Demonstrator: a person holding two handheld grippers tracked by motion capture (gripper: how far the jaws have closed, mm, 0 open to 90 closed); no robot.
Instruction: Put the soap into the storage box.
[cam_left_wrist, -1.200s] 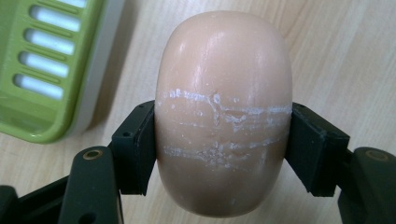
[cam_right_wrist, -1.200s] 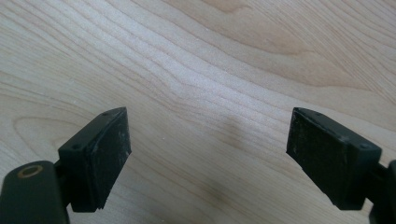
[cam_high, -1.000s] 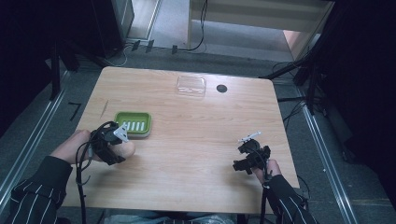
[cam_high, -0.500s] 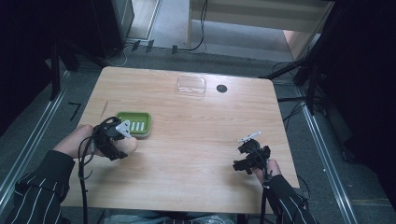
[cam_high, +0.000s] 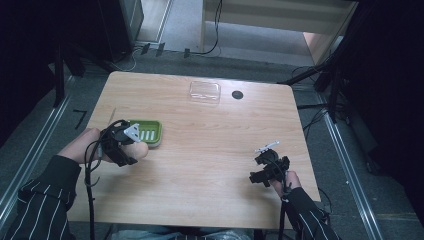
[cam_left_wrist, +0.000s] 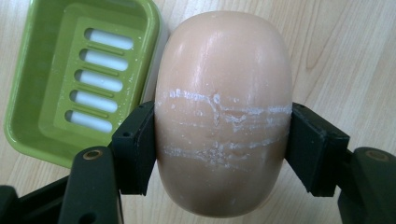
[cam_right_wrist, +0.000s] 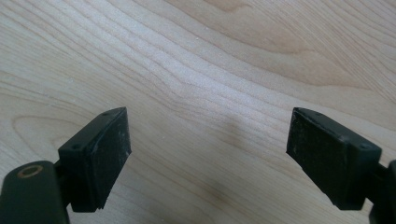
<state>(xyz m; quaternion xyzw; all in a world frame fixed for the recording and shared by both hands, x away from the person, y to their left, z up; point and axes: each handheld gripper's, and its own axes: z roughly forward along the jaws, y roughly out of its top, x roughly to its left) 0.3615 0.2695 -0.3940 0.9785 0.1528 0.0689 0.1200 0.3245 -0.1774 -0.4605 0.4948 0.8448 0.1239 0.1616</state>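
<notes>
Soap (cam_left_wrist: 223, 116) beside the dish (cam_left_wrist: 56, 79), lid (cam_high: 204, 91) behind.

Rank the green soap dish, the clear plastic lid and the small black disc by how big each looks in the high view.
1. green soap dish, partly hidden by the left gripper
2. clear plastic lid, close to the dish in size and farther from the camera, so this order is unsure
3. small black disc, plainly the smallest

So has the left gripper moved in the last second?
Yes, slightly. The left gripper, shut on the soap, has shifted toward the table's left edge, beside the green dish.
</notes>
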